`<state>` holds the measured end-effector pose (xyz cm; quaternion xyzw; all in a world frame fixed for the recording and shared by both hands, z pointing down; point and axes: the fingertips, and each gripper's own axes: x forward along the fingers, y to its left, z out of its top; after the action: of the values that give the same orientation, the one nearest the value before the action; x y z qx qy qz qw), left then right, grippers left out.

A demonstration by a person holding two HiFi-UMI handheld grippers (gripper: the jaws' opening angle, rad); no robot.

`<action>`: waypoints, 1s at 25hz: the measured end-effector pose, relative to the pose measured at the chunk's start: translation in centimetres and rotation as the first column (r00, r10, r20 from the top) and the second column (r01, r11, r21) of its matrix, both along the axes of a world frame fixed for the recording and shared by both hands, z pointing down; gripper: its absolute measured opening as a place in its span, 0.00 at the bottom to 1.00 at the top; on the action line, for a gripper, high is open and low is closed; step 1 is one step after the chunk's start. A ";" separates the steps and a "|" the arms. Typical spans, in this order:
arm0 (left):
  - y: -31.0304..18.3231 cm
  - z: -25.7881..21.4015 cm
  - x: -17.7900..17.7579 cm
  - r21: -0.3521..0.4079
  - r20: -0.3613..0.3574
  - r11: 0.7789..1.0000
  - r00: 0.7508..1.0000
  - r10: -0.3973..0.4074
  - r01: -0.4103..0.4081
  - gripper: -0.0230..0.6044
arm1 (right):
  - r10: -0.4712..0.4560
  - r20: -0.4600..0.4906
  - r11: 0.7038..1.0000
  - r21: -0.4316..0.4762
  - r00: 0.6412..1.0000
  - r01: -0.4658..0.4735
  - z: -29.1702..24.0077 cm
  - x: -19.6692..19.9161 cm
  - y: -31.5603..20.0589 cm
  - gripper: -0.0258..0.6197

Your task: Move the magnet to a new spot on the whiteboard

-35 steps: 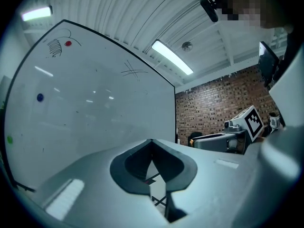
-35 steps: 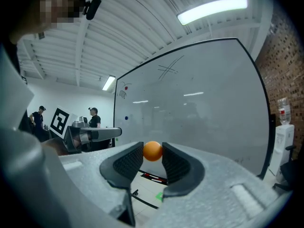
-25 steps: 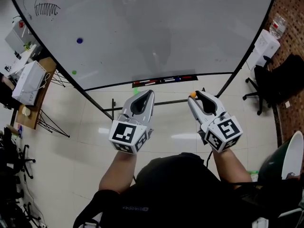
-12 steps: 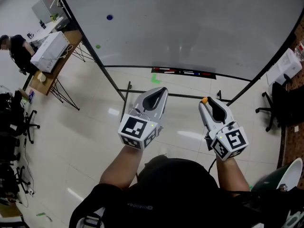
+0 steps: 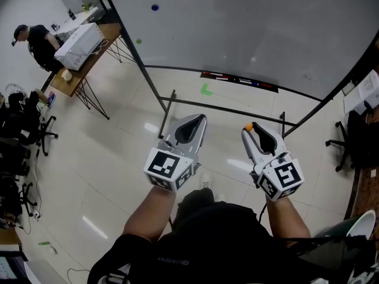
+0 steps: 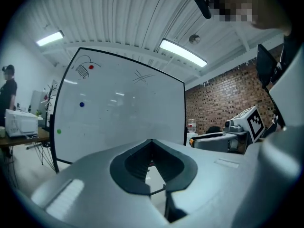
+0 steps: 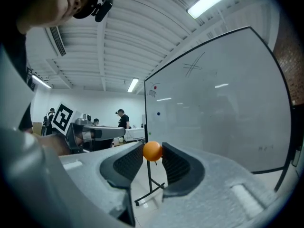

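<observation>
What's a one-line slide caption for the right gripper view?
Right gripper pinching an orange magnet at its jaw tips, whiteboard ahead.

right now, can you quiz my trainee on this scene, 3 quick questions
1. True or false: the left gripper holds a magnet.
2. Pick one: the magnet in the right gripper is A) blue, B) orange, C) green.
3. Short answer: is that magnet touching the whiteboard?

Key
1. False. Its jaws are together with nothing between them.
2. B
3. No. It sits pinched at the jaw tips, clear of the whiteboard.
</observation>
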<state>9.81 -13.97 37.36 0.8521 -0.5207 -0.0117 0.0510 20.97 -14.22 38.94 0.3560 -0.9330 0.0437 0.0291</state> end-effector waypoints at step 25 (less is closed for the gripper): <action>-5.9 -1.0 -32.6 0.069 0.039 0.996 0.998 -0.054 0.051 0.06 | -0.017 -0.061 0.988 0.153 0.998 0.026 -4.0 -34.6 -8.5 0.20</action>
<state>-22.82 -19.86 36.36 0.8394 -0.5433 -0.0135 0.0110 -13.60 -22.74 34.98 0.3482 -0.9361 -0.0392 0.0297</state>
